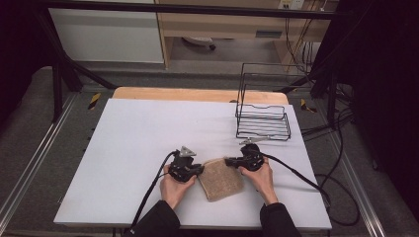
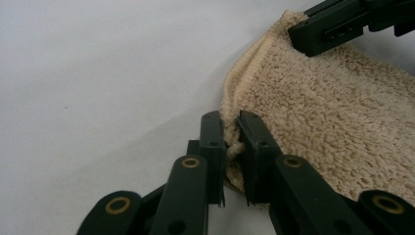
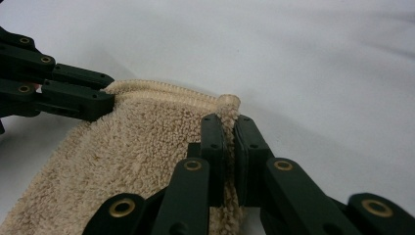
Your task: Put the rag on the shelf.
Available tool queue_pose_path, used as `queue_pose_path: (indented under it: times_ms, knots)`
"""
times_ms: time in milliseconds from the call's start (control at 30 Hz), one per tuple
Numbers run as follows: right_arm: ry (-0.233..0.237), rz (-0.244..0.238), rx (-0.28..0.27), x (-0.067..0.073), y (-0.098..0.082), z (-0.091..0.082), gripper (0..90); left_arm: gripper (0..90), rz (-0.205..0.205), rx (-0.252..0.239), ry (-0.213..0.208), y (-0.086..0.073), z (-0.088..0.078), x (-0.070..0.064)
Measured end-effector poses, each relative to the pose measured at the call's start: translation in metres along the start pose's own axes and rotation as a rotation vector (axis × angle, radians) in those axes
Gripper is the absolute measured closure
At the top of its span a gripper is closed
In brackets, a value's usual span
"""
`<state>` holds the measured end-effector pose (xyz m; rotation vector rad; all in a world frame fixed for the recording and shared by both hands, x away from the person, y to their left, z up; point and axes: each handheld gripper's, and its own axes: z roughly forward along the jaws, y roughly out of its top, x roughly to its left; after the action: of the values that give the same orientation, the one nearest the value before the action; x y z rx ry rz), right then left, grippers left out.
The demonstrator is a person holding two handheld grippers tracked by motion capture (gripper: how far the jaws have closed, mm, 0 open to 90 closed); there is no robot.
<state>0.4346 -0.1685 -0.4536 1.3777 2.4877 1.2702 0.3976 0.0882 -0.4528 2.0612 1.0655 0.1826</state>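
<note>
Both grippers low, jaws pinched

Left gripper (image 1: pixel 197 171) and right gripper (image 1: pixel 228 161) face each other (forearms entering from below), each with jaws clamped tight.

A white bench (image 1: pixel 148 148) carries two things. A beige terry towel (image 1: pixel 222 178) lies near its front edge. A black wire rack (image 1: pixel 262 121) stands at its far right corner.

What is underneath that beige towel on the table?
The towel lies folded on the white table. Both grippers pinch its far corners, left and right. Anything beneath it is covered.
</note>
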Motion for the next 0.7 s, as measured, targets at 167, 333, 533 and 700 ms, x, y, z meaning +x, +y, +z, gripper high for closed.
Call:
queue_pose_path:
  times_ms: [167, 333, 533, 700]
  knots:
    - [0.003, -0.004, -0.012, 0.001, 0.000, -0.003, 85.3, 83.5, -0.050, -0.016, -0.040, -0.002, -0.001, 0.006]
    - [0.013, -0.015, -0.036, 0.004, 0.001, -0.012, 85.4, 84.4, -0.058, -0.032, -0.054, -0.002, -0.004, 0.007]
    - [0.017, -0.026, -0.064, 0.010, 0.002, -0.023, 85.5, 84.7, -0.056, -0.063, -0.065, 0.001, -0.012, 0.004]
    - [0.004, -0.067, -0.080, 0.019, 0.005, -0.032, 85.5, 84.8, -0.046, -0.093, -0.071, 0.003, -0.020, 0.001]
